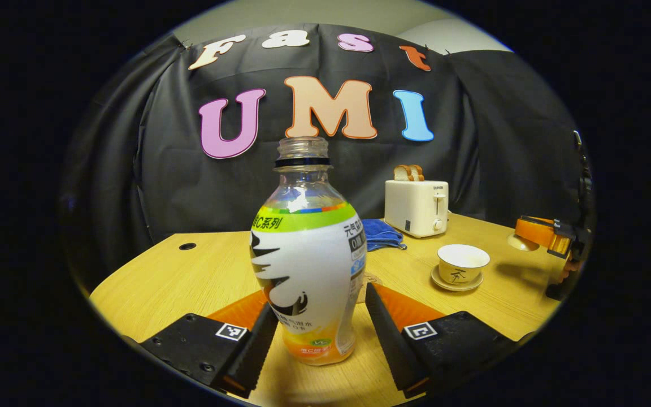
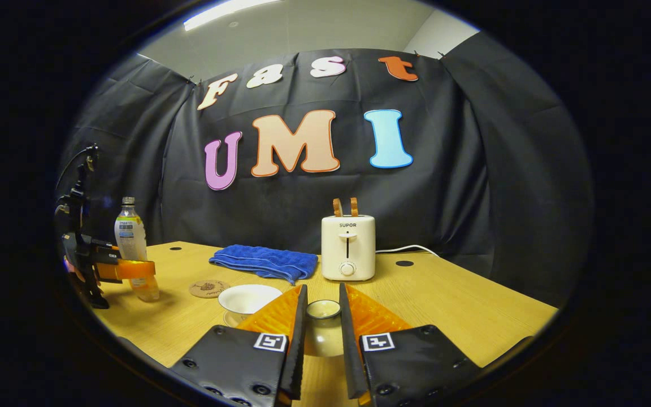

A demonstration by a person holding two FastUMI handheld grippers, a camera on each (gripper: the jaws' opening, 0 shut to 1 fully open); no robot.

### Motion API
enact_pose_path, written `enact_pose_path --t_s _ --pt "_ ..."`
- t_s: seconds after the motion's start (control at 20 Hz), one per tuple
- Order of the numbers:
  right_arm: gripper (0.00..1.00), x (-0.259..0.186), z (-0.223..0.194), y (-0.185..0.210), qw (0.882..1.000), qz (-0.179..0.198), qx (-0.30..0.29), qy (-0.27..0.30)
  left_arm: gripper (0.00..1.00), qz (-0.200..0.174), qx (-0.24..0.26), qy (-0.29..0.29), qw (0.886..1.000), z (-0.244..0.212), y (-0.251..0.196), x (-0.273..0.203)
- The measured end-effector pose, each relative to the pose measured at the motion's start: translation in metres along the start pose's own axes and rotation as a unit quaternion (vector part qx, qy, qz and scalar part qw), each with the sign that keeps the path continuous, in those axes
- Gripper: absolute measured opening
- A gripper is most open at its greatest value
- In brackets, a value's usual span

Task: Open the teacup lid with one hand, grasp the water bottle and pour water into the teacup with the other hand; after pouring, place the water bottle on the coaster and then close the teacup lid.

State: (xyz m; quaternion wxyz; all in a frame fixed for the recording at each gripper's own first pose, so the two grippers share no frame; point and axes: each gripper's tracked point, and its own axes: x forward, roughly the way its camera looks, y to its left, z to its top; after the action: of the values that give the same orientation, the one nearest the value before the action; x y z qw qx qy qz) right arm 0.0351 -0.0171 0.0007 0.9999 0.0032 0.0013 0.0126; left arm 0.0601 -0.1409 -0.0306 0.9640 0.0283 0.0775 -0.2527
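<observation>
An uncapped water bottle [image 1: 308, 254] with a white and green label stands on the wooden table [image 1: 190, 277], and my left gripper [image 1: 320, 299] has a finger against each of its sides. The right gripper view has that bottle [image 2: 129, 237] at far left with the left gripper [image 2: 127, 269] around it. My right gripper [image 2: 323, 289] is shut on the knob of the teacup lid [image 2: 324, 325], held above the table just right of the open white teacup [image 2: 249, 298]. From the left gripper view, the teacup [image 1: 463, 264] sits on its saucer [image 1: 455, 285], the right gripper [image 1: 532, 233] beyond. A round coaster [image 2: 208, 288] lies between bottle and cup.
A white toaster [image 2: 348, 249] with bread slices stands at the back of the table, its cord running right. A folded blue cloth [image 2: 266, 263] lies left of it. Two small round holes mark the tabletop, one of them [image 2: 404, 263] beside the toaster.
</observation>
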Motion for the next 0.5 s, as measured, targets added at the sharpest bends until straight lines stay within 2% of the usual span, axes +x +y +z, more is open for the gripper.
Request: enact_pose_path --t_s 0.05,0.15,0.35,0.5 --pt "0.34 -0.001 0.001 -0.001 1.000 -0.001 0.000 0.000 0.77 0.003 0.002 0.004 1.000 -0.001 0.001 0.002" --pt "0.34 -0.003 0.001 -0.003 1.000 -0.003 0.000 0.000 0.67 0.001 0.010 0.017 1.000 -0.005 -0.004 0.006" --pt "0.34 -0.003 0.002 -0.008 1.000 -0.009 0.000 0.000 0.59 0.009 0.032 0.023 0.999 -0.005 -0.010 0.008" --pt "0.33 -0.004 0.002 -0.014 1.000 -0.015 0.000 0.000 0.55 0.013 0.103 0.043 0.994 -0.006 -0.019 0.014"
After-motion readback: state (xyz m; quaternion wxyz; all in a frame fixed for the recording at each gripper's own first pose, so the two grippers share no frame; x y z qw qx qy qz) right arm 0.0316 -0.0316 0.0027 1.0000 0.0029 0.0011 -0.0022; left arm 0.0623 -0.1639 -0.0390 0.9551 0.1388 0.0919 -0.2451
